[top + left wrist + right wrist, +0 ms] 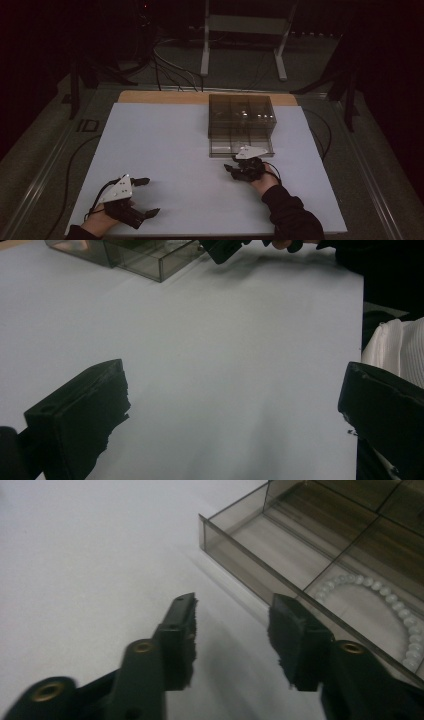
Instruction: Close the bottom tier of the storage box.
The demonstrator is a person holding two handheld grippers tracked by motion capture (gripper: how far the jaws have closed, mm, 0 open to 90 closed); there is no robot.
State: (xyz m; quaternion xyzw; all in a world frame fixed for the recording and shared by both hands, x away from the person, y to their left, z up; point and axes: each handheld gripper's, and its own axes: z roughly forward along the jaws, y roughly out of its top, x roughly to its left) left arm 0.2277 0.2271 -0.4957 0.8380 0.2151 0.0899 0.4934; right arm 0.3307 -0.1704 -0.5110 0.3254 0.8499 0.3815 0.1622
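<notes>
Smoked-plastic drawer (260,575) edge sits just beside right gripper (231,630), clear of it.

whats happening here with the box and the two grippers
A person holds a gripper in each hand over a white table. The right gripper sits at the front edge of a smoky clear organizer box, jaws partly apart with nothing between them. A string of white beads lies in one compartment. The left gripper rests open, well away.

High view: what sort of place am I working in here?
Probably a lab or recording room, kept dim. A white board lies on a table as the work surface, cables trail over the floor behind, and a metal stand rises beyond the smoky plastic box.
</notes>
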